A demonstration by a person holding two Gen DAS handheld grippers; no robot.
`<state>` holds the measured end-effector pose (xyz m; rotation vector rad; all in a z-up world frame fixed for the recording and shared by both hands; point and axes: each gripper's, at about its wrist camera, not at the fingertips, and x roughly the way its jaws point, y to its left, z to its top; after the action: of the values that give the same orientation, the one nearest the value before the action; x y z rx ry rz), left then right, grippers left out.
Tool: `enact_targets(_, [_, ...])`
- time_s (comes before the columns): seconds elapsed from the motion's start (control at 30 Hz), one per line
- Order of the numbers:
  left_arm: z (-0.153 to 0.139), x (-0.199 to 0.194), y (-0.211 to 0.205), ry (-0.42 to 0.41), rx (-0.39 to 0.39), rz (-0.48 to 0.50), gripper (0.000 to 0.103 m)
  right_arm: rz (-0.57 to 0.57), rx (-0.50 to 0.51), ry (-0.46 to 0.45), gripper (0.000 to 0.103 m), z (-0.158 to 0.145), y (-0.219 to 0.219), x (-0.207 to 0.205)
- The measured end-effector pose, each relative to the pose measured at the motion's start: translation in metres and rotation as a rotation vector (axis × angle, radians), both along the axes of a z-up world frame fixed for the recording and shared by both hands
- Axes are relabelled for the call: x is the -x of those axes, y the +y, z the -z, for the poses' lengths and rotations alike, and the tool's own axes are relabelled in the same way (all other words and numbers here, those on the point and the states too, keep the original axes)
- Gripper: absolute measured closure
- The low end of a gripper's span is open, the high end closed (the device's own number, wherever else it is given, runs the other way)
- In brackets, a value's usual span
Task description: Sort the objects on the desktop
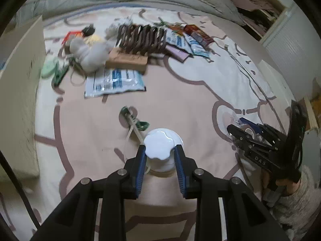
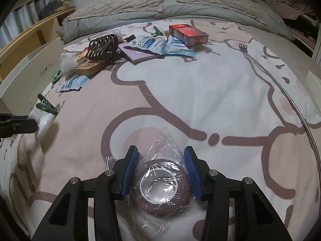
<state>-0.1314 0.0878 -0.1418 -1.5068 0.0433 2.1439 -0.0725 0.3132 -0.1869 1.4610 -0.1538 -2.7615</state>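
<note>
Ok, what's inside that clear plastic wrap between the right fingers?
Inside the plastic wrap sits a brownish-purple roll with a white core, between the right gripper's fingers. The roll's underside and whatever lies beneath it are hidden.
</note>
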Motion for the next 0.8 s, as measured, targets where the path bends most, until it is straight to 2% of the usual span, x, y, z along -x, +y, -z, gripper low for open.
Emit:
enact_targets(0.07, [0.003,0.0,-0.004,-0.015,-0.011,-0.02,0.075,-0.001,0.012,-0.004,0.053,-0.001,0.0,-0.002])
enact_targets(0.1, [0.004,0.001,-0.006,-0.025,-0.016,-0.03,0.073,-0.007,0.027,-0.007,0.047,-0.001,0.001,-0.002])
enact_targets(0.17, [0.004,0.001,-0.009,-0.038,-0.025,-0.047,0.063,-0.023,0.054,-0.012,0.029,-0.002,0.0,-0.003])
enact_targets(0.2, [0.004,0.0,-0.011,-0.04,-0.034,-0.059,0.057,-0.032,0.07,-0.015,0.025,-0.004,0.0,-0.003])
enact_targets(0.23, [0.003,0.0,-0.013,-0.042,-0.04,-0.066,0.056,-0.034,0.077,-0.016,0.021,-0.006,-0.001,-0.004])
enact_targets(0.37, [0.002,0.0,-0.016,-0.054,-0.048,-0.076,0.056,-0.032,0.065,0.012,0.021,-0.019,-0.001,-0.012])
enact_targets(0.53, [-0.002,-0.008,-0.009,-0.043,-0.031,-0.027,0.056,0.005,0.08,0.055,0.021,-0.038,0.014,-0.02])
enact_targets(0.57, [-0.005,-0.011,-0.006,-0.025,-0.027,-0.009,0.054,0.009,0.076,0.062,0.021,-0.042,0.017,-0.021])
enact_targets(0.63, [-0.012,-0.016,-0.002,0.023,-0.018,0.022,0.041,0.019,0.068,0.068,0.018,-0.046,0.024,-0.024])
enact_targets(0.73, [-0.017,-0.021,0.004,0.077,-0.008,0.06,0.039,0.024,0.065,0.045,0.017,-0.043,0.03,-0.026])
enact_targets(0.8, [-0.015,-0.021,0.006,0.072,-0.001,0.068,0.039,0.018,0.073,0.021,0.017,-0.038,0.029,-0.029])
